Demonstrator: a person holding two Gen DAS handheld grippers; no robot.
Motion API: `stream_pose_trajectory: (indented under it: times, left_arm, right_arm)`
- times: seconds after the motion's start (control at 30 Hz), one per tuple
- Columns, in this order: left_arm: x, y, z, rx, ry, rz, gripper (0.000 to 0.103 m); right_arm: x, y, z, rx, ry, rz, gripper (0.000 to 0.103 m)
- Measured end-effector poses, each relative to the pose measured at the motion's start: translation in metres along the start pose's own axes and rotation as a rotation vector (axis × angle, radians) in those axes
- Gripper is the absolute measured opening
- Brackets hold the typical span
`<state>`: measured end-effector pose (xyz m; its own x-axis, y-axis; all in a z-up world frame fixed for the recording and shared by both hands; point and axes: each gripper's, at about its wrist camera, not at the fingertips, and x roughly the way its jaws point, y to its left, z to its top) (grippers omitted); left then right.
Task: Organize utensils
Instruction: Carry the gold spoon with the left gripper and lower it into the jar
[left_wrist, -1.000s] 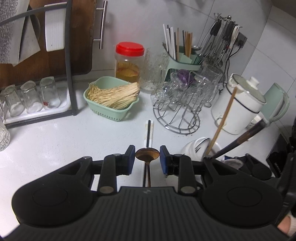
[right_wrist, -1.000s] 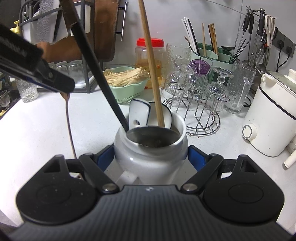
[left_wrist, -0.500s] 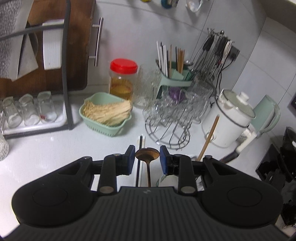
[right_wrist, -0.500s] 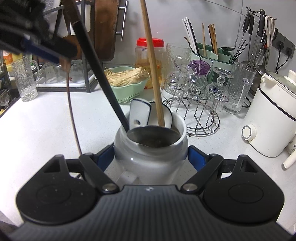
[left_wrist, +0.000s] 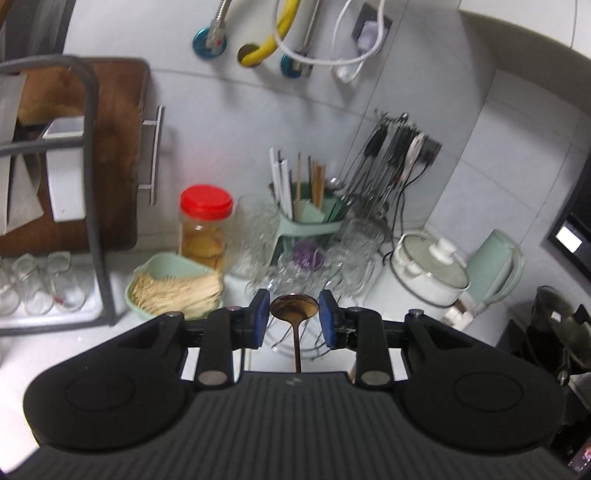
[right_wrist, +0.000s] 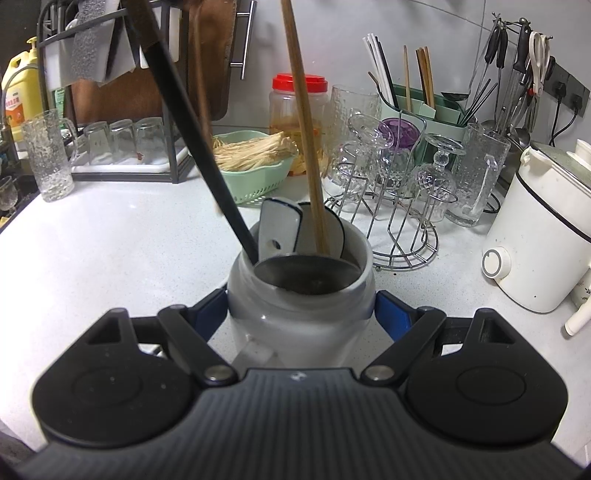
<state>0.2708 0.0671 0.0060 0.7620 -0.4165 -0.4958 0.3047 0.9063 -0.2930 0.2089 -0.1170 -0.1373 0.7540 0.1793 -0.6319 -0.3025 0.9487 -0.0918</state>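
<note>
between my left gripper's (left_wrist: 294, 319) blue pads sat the copper spoon (left_wrist: 294, 308), bowl forward, pads not visibly touching it, so i couldn't tell the grip. my right gripper (right_wrist: 301, 314) pinched the white utensil jar (right_wrist: 299, 314) on the counter (right_wrist: 110, 258), ladle (right_wrist: 308, 273) and wooden stick (right_wrist: 306, 147) inside.

The left wrist camera looked down from high above the counter (left_wrist: 22, 354) toward the tiled corner. The right sat low, close behind a white jar (right_wrist: 299, 314). Both views (2 fisheyes) shared the red-lidded jar (left_wrist: 205, 229) and the glass rack (right_wrist: 399, 192).
</note>
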Motion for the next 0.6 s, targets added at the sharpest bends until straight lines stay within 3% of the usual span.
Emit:
stream_pose_trajectory:
  times: [0.3,0.6]
  left_arm:
    - [0.012,-0.015,0.002,0.023,0.027,-0.047,0.033]
    - [0.037,-0.020,-0.004,0.029,0.201,-0.064,0.033]
  right_arm:
    - [0.003,0.000,0.001,0.000,-0.006,0.006,0.089]
    - [0.002,0.000,0.001,-0.001,-0.010,0.011,0.089]
